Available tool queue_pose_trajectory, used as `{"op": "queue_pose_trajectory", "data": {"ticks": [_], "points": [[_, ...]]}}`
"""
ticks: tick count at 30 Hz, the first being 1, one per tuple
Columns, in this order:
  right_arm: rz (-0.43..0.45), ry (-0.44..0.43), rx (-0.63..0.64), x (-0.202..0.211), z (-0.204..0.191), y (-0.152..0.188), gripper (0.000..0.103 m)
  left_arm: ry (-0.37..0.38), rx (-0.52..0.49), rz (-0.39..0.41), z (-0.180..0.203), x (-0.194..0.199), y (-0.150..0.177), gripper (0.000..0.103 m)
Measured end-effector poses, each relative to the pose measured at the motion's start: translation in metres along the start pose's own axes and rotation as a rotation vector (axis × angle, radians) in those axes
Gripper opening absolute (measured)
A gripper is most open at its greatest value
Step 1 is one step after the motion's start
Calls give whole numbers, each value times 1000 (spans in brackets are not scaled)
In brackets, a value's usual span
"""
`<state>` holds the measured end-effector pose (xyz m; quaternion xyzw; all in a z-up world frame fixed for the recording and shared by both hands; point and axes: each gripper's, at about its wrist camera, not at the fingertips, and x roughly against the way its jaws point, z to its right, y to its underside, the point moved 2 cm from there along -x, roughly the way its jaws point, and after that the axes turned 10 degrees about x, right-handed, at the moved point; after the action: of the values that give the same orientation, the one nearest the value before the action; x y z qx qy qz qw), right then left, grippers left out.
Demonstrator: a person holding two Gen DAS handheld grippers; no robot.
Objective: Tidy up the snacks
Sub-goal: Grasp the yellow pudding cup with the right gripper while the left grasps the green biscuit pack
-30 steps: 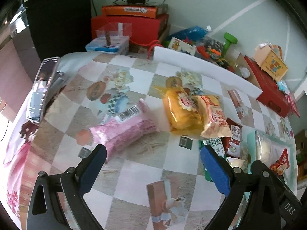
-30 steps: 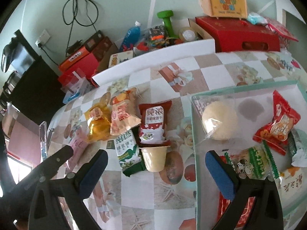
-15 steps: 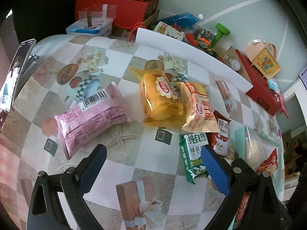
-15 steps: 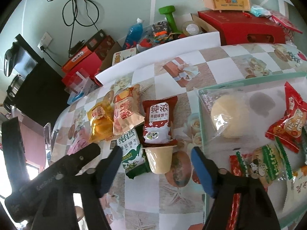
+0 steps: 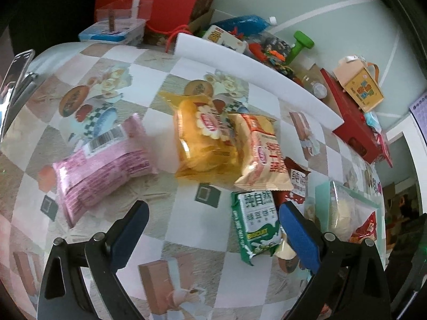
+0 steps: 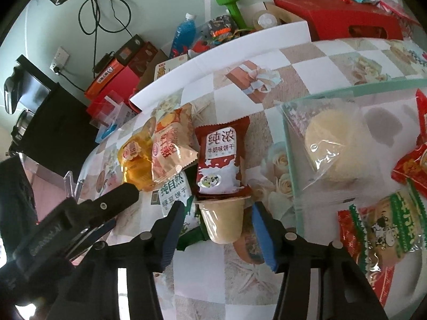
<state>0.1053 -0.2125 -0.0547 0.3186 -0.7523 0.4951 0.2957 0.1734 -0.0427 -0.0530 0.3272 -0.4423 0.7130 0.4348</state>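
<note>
- Both wrist views give me soft, even daylight; the tabletop (image 5: pixel 165 242) reads bright and a little washed out, with no hard shadows under the packets.
- On the right wrist view, the brightest patch I get is a blown-out strip at the lower left edge.
- Glare sits on the shiny wrappers: the clear bag (image 6: pixel 328 144) shows white highlights, and the yellow packet (image 5: pixel 202 144) glints too.
- The left wrist view looks smeared; the pink packet (image 5: pixel 101 165) and its print are soft.
- Fisheye bending is strong in both: the white board (image 6: pixel 221 53) curves, and the corners fall to black.
- My tongs' dark frames sit in dim shade at the bottom.
</note>
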Motion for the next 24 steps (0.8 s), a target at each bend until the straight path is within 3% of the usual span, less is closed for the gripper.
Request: {"op": "queue_pose_trajectory", "data": {"ticks": [11,24], "points": [[-6,19,7,-6,5,0,51,0,-69,-80,27,-35,7,98],[-24,77,55,-8,0,1,50,-85,-97,-67,37,-55,4,98]]}}
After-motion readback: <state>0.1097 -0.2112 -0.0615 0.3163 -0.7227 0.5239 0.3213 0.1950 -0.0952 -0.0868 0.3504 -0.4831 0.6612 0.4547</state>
